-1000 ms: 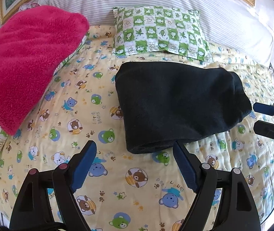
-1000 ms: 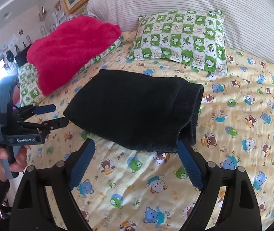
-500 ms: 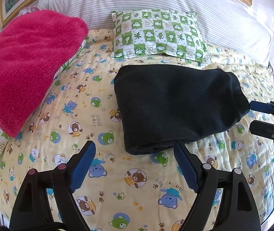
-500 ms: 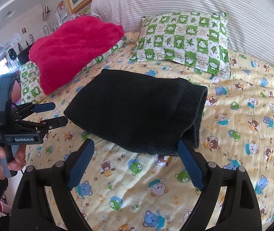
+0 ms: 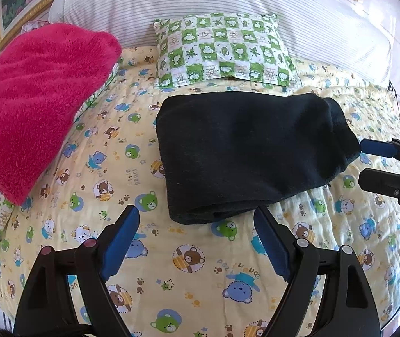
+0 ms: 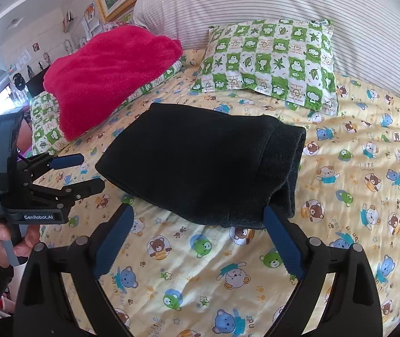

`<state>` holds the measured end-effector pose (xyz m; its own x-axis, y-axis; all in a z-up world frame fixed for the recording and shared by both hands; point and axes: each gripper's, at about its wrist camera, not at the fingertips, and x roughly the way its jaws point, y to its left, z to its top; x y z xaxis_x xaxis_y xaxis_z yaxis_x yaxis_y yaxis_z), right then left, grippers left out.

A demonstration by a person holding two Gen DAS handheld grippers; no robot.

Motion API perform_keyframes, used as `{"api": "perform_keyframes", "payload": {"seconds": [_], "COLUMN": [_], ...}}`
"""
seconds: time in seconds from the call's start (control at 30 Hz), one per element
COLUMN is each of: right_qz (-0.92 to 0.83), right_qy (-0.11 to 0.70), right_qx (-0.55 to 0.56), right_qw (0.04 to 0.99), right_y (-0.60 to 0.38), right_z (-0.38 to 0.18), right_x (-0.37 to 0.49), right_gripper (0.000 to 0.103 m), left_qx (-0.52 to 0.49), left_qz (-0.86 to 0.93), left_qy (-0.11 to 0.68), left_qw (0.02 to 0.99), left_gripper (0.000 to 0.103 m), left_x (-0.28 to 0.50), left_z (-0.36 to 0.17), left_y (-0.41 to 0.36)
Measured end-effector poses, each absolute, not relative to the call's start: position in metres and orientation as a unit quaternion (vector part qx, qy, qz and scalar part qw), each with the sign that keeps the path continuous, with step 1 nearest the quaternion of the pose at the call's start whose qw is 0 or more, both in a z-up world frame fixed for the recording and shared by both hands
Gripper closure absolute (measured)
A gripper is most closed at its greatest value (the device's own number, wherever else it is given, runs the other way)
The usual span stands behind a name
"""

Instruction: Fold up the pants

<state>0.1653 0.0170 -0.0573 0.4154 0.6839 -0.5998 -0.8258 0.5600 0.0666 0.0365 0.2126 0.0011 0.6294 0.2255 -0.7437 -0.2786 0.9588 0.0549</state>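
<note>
The black pants (image 5: 250,154) lie folded into a thick rectangle on the yellow bear-print bedsheet (image 5: 194,266); they also show in the right wrist view (image 6: 205,163). My left gripper (image 5: 197,224) is open and empty, just short of the pants' near edge. It also shows from the side in the right wrist view (image 6: 87,171), open beside the pants' left end. My right gripper (image 6: 200,219) is open and empty at the pants' near edge. It appears in the left wrist view (image 5: 364,161), open by the pants' right end.
A pink fluffy blanket (image 5: 31,106) lies at the left over a green checked cushion. A green-and-white checked pillow (image 5: 222,50) rests behind the pants against a striped bolster (image 5: 228,0). Framed pictures hang above. Room clutter shows far left in the right wrist view.
Both grippers have drifted slightly closer to the pants; the pants have not moved and both stay open.
</note>
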Motion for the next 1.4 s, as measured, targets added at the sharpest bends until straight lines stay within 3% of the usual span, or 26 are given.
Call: {"api": "perform_keyframes", "payload": {"seconds": [1.4], "right_qz": [0.461], "right_qy": [0.268], "right_qx": [-0.078], "right_qw": [0.842], "right_y": [0.012], "right_z": [-0.053], "right_x": [0.152], "right_gripper": [0.009], "left_qx": [-0.019], "left_qz": [0.148], "left_qy": [0.382], "left_qw": [0.912], "left_gripper": [0.019], "left_x": [0.032], "left_z": [0.009], "left_y": [0.205]}}
